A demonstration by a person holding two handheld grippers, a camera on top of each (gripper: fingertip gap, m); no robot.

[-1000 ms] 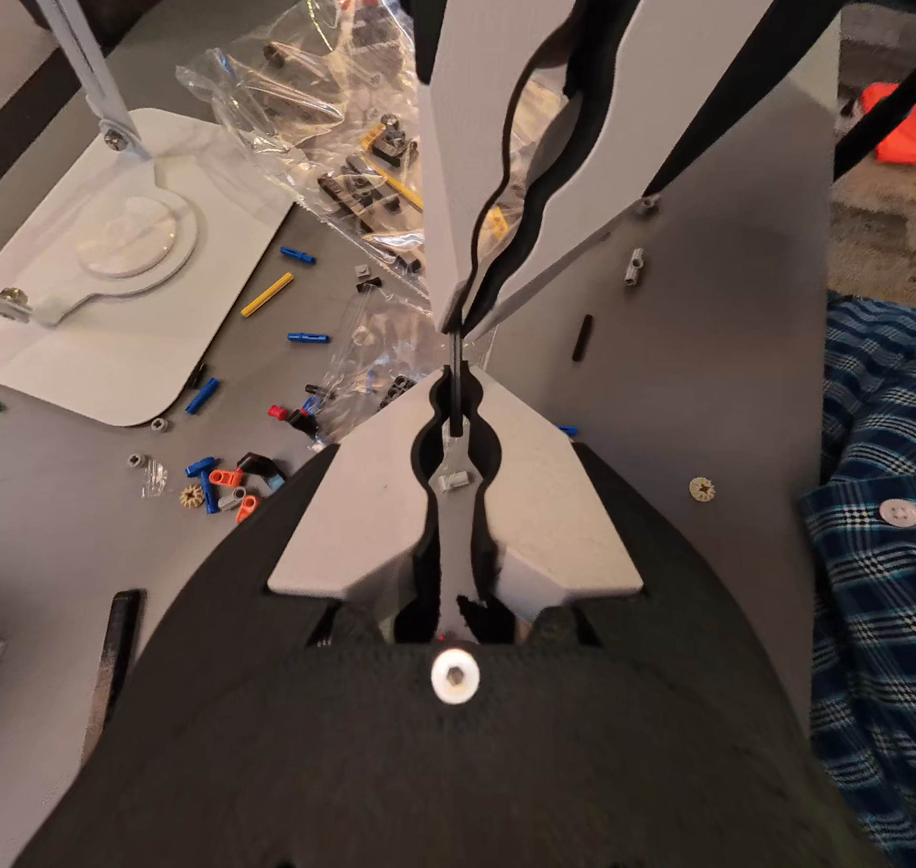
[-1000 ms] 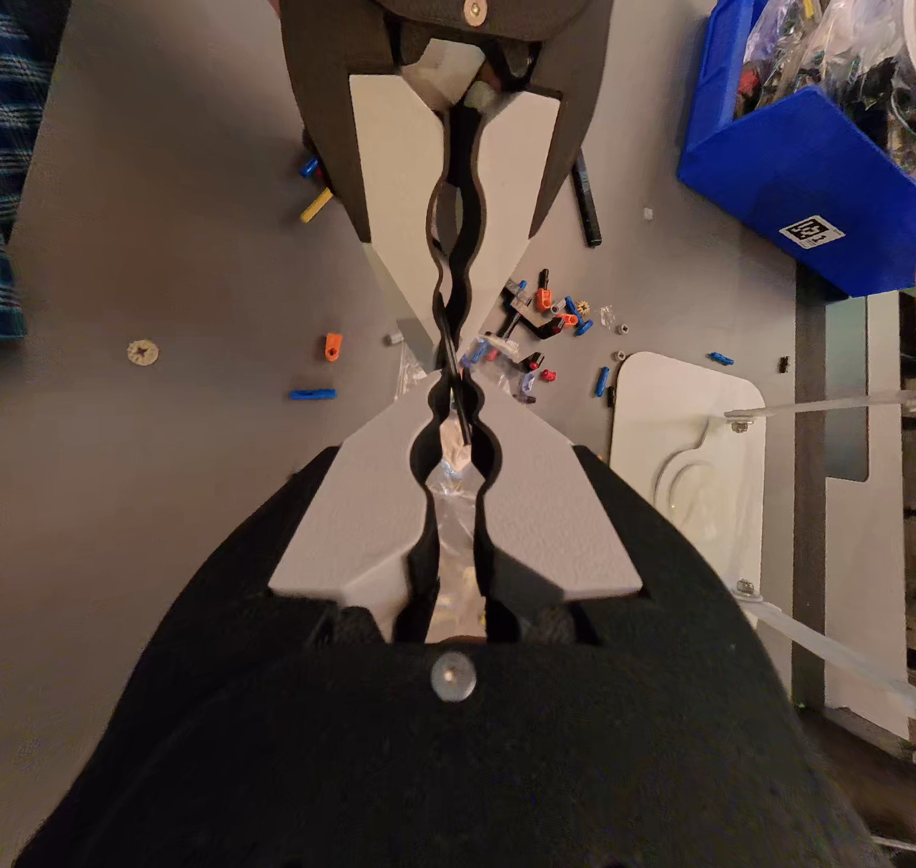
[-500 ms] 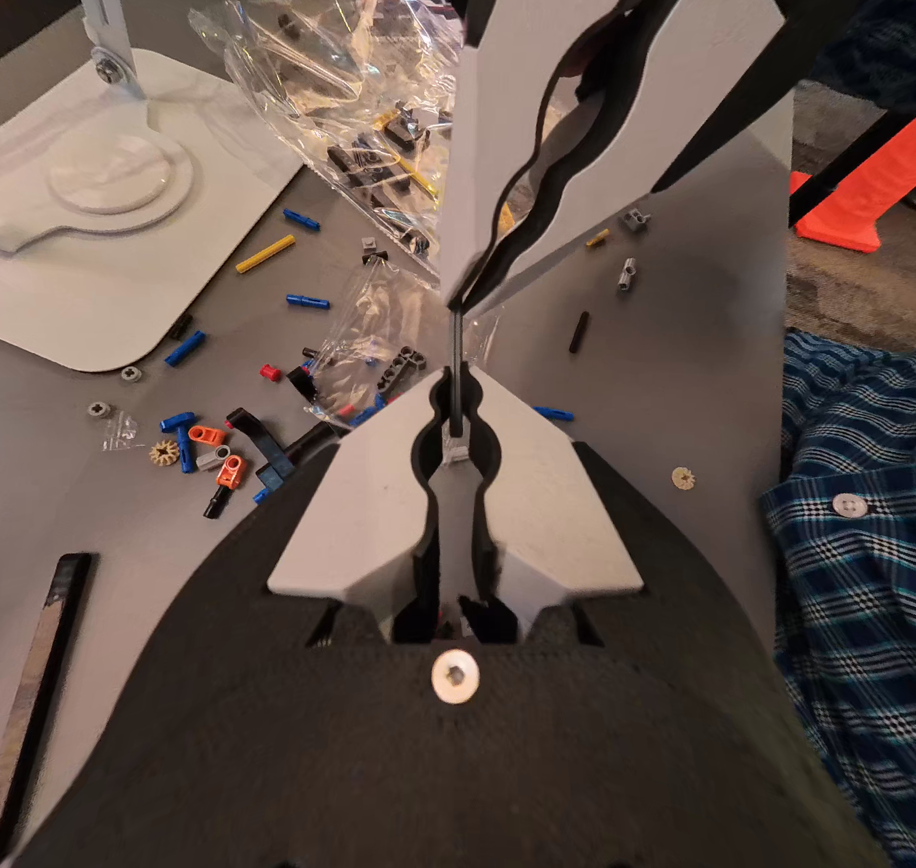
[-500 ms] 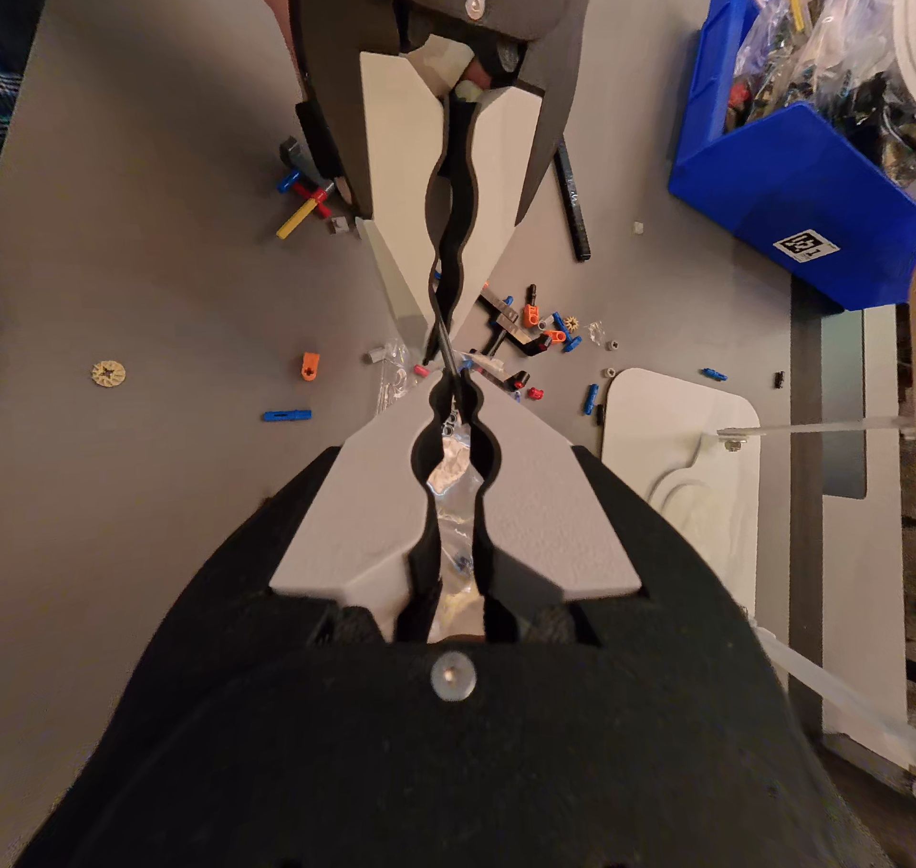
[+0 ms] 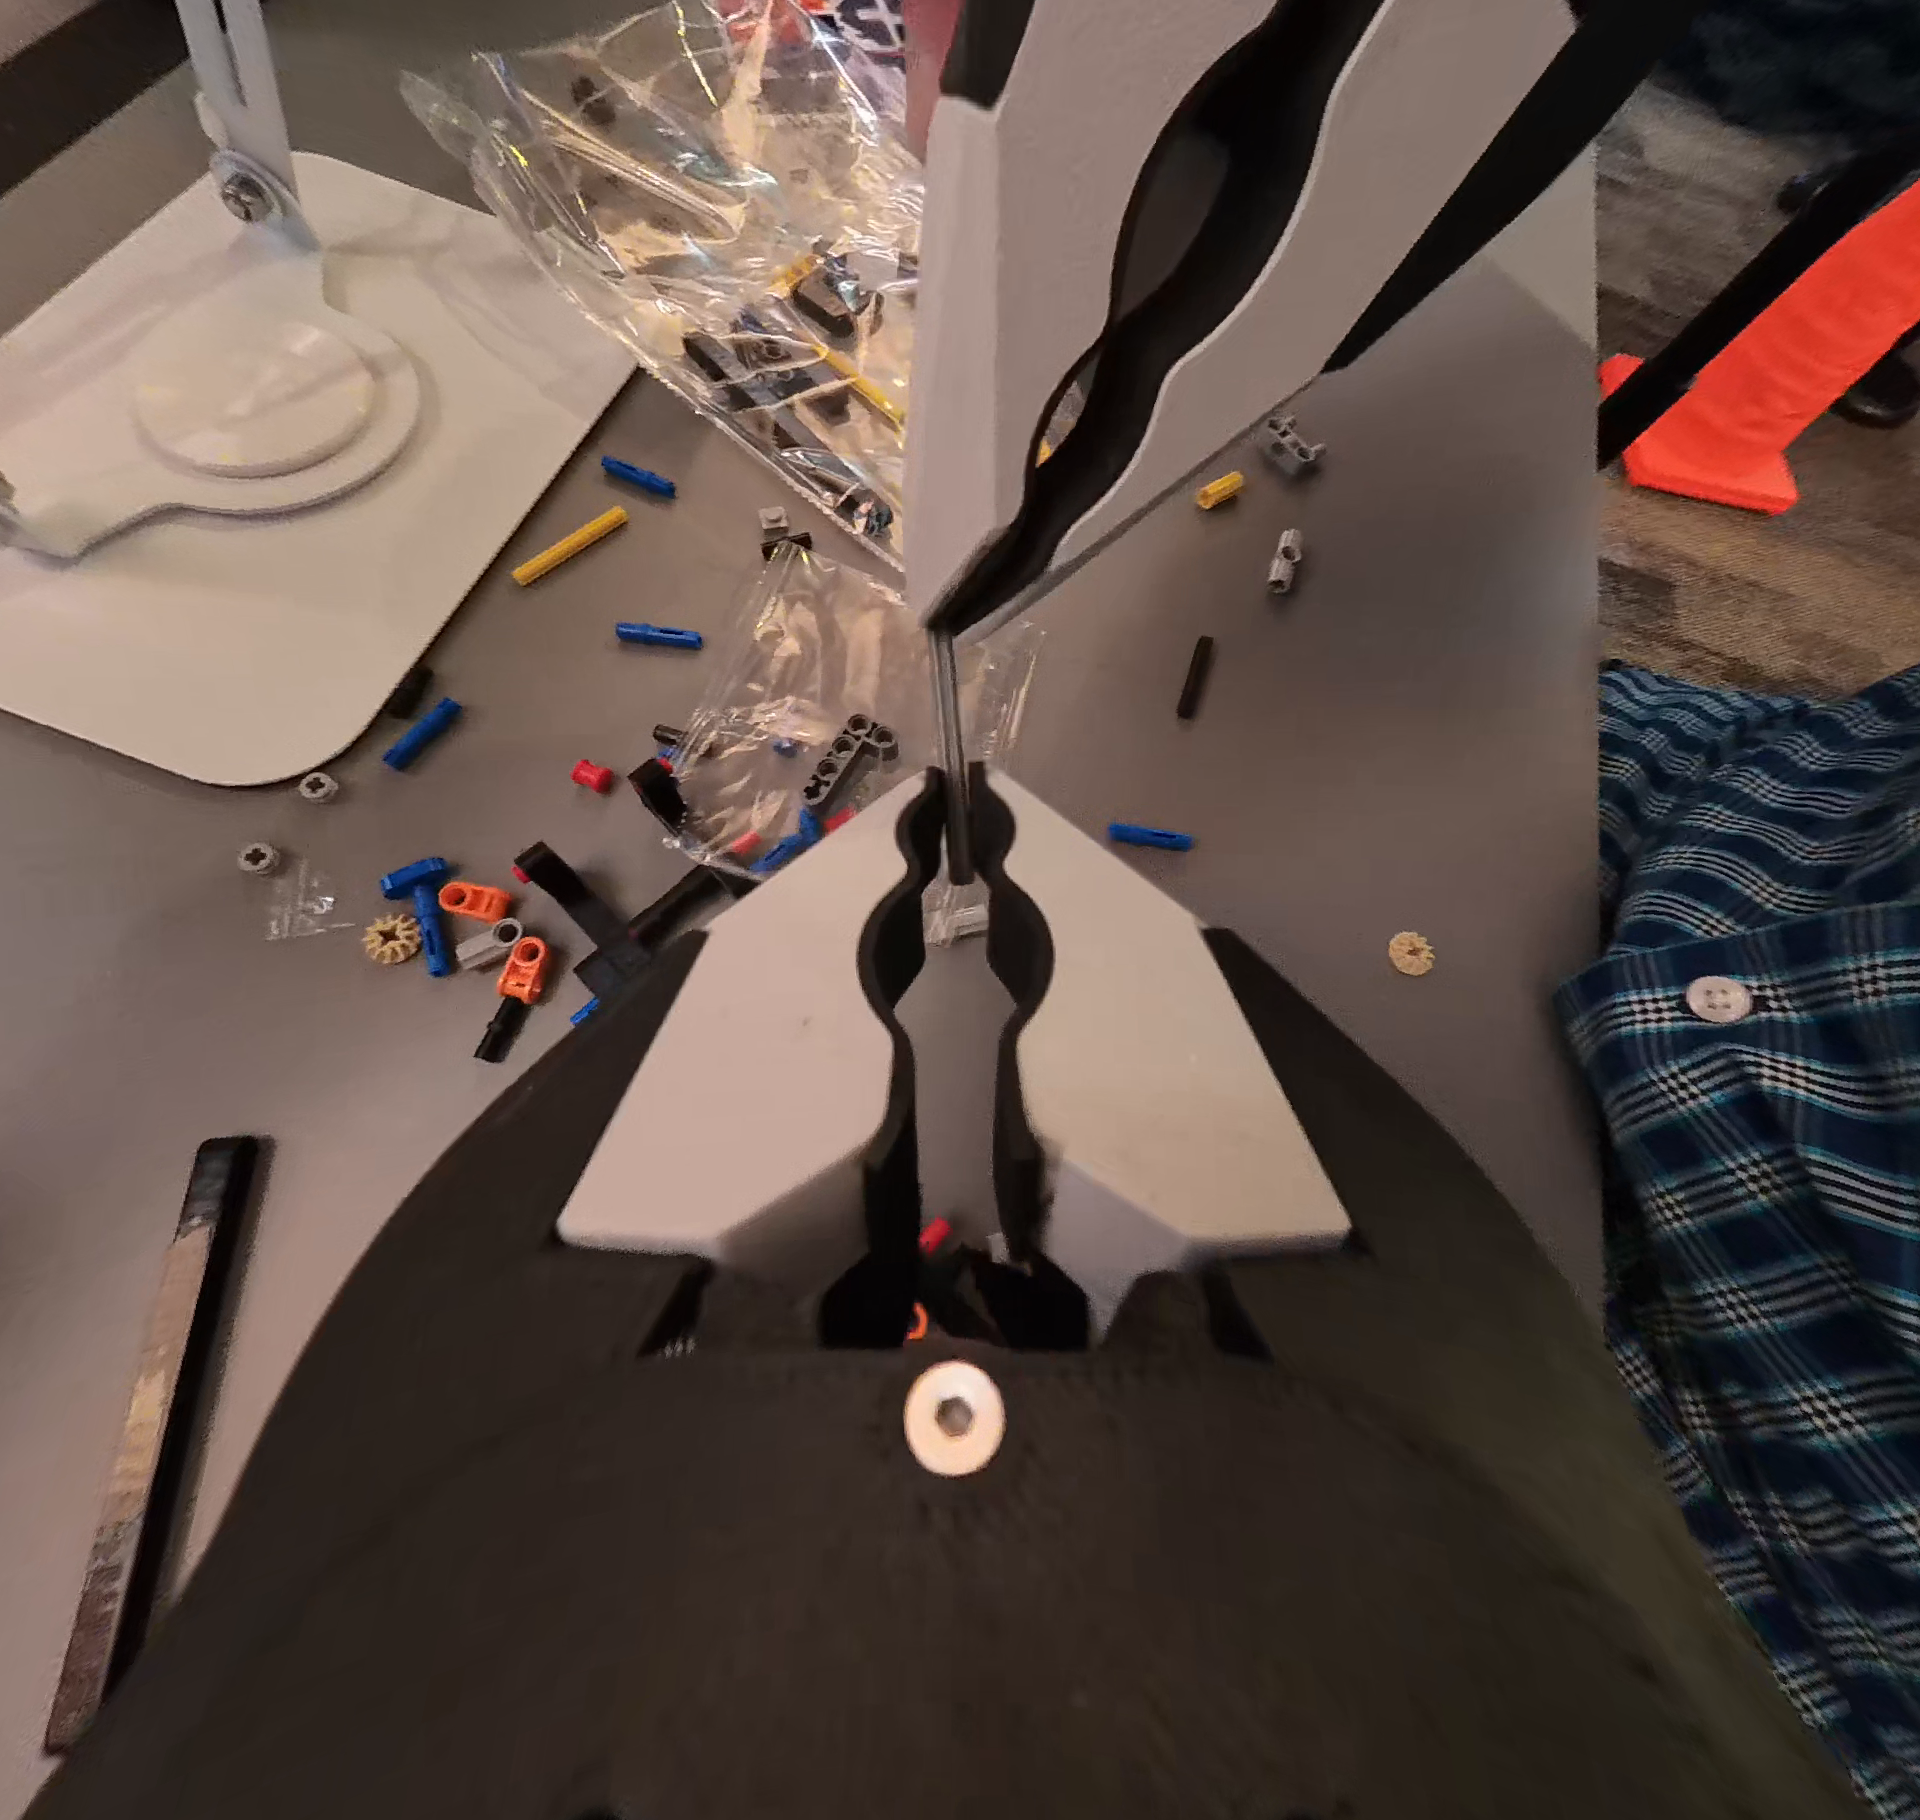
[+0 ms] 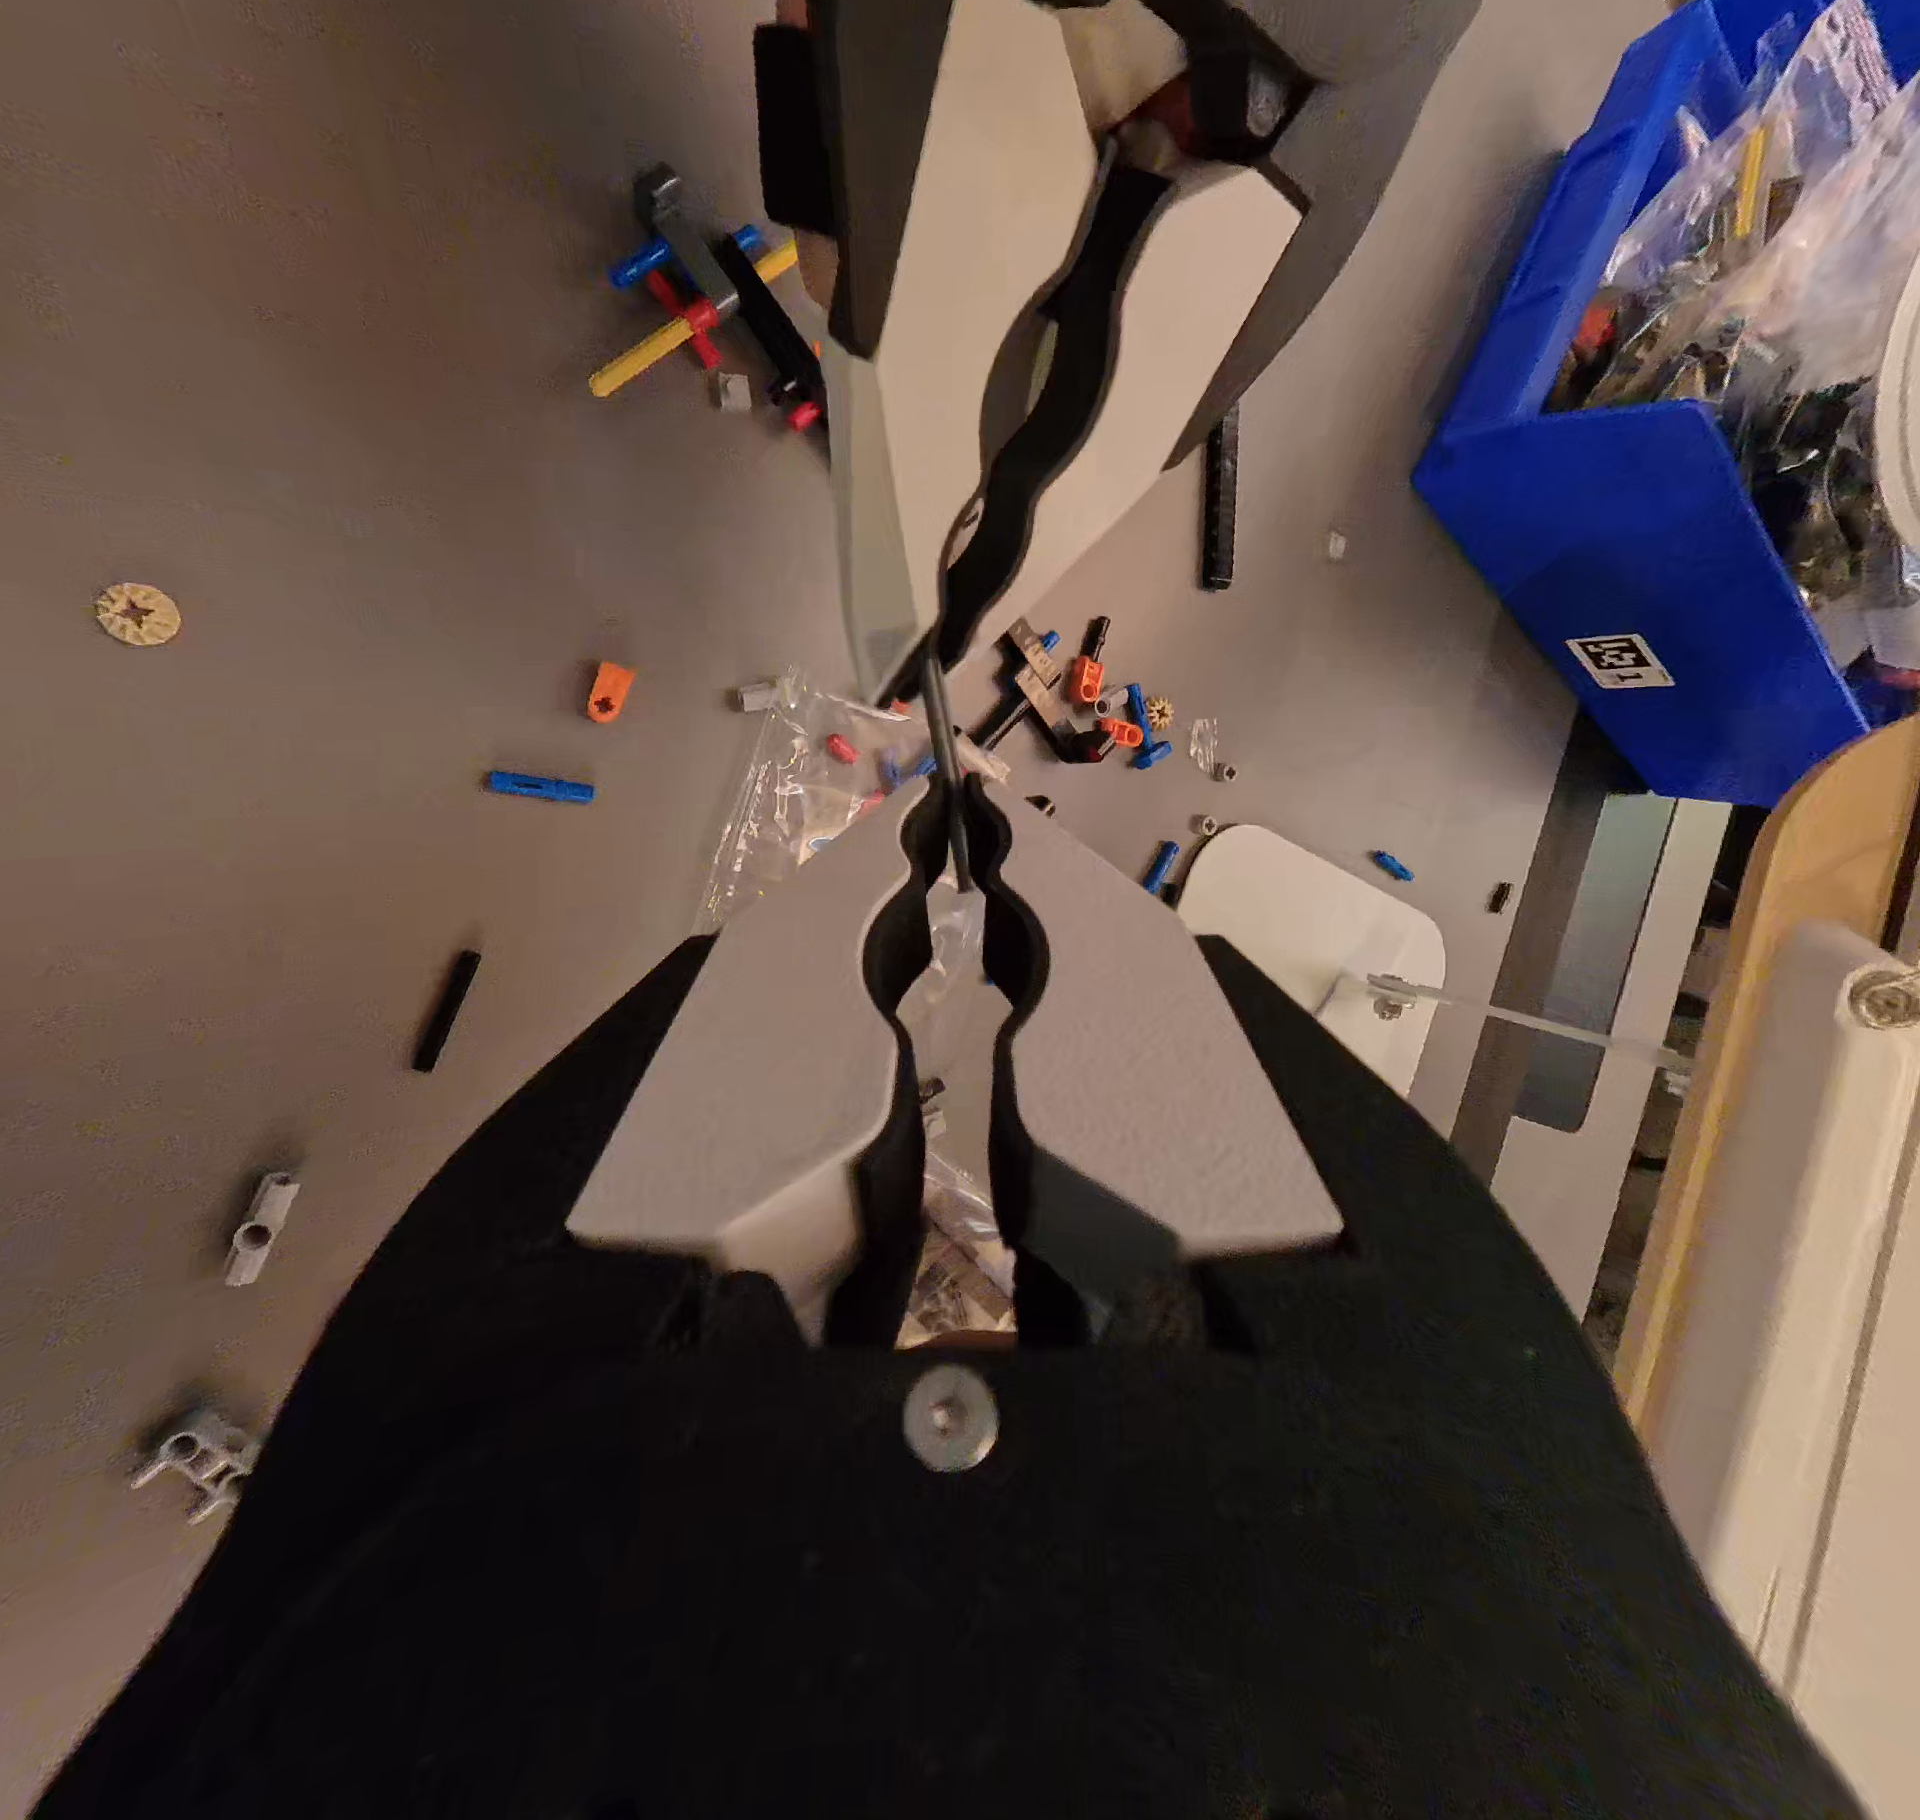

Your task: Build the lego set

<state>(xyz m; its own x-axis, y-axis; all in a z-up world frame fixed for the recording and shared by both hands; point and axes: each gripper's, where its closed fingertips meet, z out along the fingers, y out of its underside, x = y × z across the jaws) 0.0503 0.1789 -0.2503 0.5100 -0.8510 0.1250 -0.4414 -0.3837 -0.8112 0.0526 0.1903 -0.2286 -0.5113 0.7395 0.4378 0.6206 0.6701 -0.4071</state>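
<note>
A thin black axle spans the gap between my two grippers above the grey table. My left gripper is shut on its near end. A small pale piece shows at that end, between the jaws. My right gripper comes down from the top, shut on the far end. In the right wrist view the same axle runs from my right gripper up to the left gripper. Loose lego pins, connectors and a gear lie below on the left.
Clear bags of parts and a small open bag lie behind the grippers. A white stand base is at the left. A blue bin of bagged parts, a partly built assembly and a plaid sleeve are nearby. My left and right fingertips are right by each other. Between my left fingertips and the gear there is roughly 12 cm. My right wrist view looks at it from another angle.
Both grippers have kept hold of the axle and have lifted and turned together. The table parts look farther off, and the right wrist view has swung to the right.
</note>
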